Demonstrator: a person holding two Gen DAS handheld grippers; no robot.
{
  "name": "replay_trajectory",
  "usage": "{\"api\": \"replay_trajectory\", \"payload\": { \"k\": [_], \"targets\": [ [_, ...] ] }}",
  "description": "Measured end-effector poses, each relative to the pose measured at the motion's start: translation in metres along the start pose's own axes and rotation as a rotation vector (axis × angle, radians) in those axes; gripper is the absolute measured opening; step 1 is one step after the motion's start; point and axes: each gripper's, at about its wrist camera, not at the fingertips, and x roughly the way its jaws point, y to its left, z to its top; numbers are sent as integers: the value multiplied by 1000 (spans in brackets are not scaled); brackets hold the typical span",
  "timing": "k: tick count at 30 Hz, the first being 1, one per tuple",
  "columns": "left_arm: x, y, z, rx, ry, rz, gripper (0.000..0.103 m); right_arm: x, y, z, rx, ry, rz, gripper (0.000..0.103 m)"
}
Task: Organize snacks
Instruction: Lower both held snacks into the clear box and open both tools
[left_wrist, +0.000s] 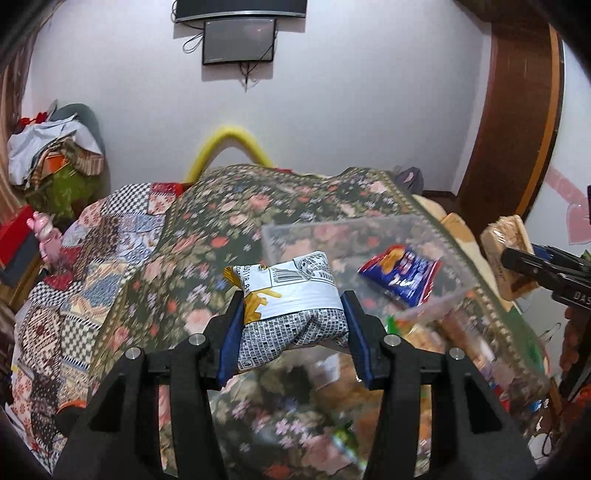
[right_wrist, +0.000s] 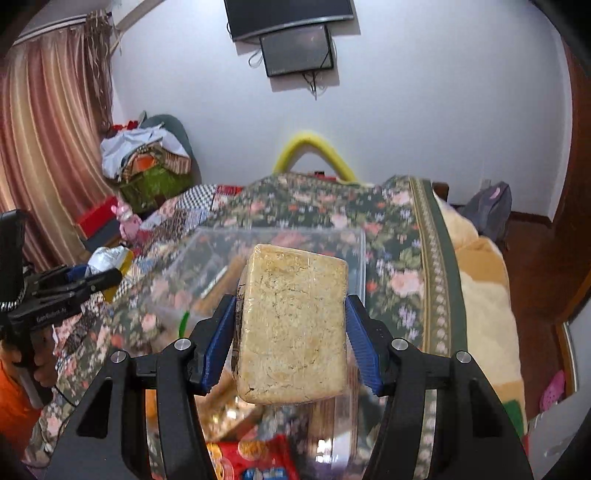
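Observation:
My left gripper (left_wrist: 293, 314) is shut on a white and grey snack bag (left_wrist: 291, 306) with yellow fries printed on it, held above the floral bedspread beside a clear plastic bin (left_wrist: 332, 229). A blue and red chip bag (left_wrist: 400, 273) lies in that bin. My right gripper (right_wrist: 291, 328) is shut on a beige wrapped block of crackers (right_wrist: 293, 328), held over the clear bin (right_wrist: 280, 236). The right gripper with its block shows at the right of the left wrist view (left_wrist: 532, 266). The left gripper with its bag shows at the left of the right wrist view (right_wrist: 85, 280).
The bin sits on a bed with a floral cover (left_wrist: 207, 236) and a patchwork quilt (left_wrist: 92, 266). More snack packs lie low in the right wrist view, one red (right_wrist: 251, 458). A yellow hoop (right_wrist: 314, 147) and a wall screen (right_wrist: 295, 48) are behind. A clothes pile (right_wrist: 144, 155) stands at left.

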Motion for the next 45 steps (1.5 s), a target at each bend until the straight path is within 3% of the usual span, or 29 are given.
{"api": "replay_trajectory", "payload": {
  "k": [13,28,38,45],
  "targets": [
    [50,-26,25,18,49,-56,51,36,12,30,-41,-26,21,55],
    [116,-41,28,78,179,-81,52,105,12,19,-60,146,25,55],
    [128,-33,23,30,206,-64,54,116,13,11,-64,203,51,55],
    [107,-37,25,52,171,-60,59,114,18,8,-97,229,35,57]
  ]
}}
